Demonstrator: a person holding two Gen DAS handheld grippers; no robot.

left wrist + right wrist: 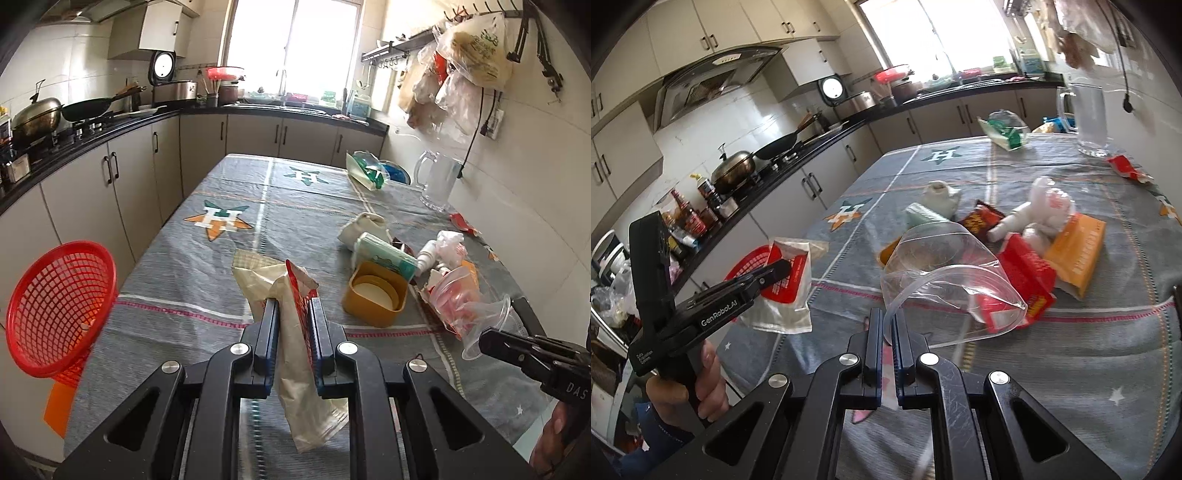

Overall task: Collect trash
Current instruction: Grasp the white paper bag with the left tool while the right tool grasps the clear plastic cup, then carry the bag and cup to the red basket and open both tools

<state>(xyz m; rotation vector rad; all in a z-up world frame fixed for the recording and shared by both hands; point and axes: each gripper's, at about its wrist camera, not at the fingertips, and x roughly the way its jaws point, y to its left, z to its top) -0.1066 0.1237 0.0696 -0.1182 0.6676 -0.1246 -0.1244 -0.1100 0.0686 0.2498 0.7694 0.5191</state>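
Observation:
My left gripper (293,306) is shut on a beige and red paper wrapper (295,350) and holds it above the grey tablecloth (177,266). It also shows in the right wrist view (779,267) with the wrapper (786,291). A red mesh basket (59,306) hangs at the table's left edge, left of that gripper. My right gripper (885,317) is shut on the rim of a clear plastic cup (945,273), held above the table. The cup (487,321) and right gripper (484,341) appear at right in the left wrist view.
More trash lies in a heap on the table: red wrapper (1023,273), orange packet (1078,251), white bag (1049,210), yellow tub (376,295), tissue pack (384,254). A glass jug (439,181) and green packet (365,170) stand at the far end. Kitchen counter (92,136) runs left.

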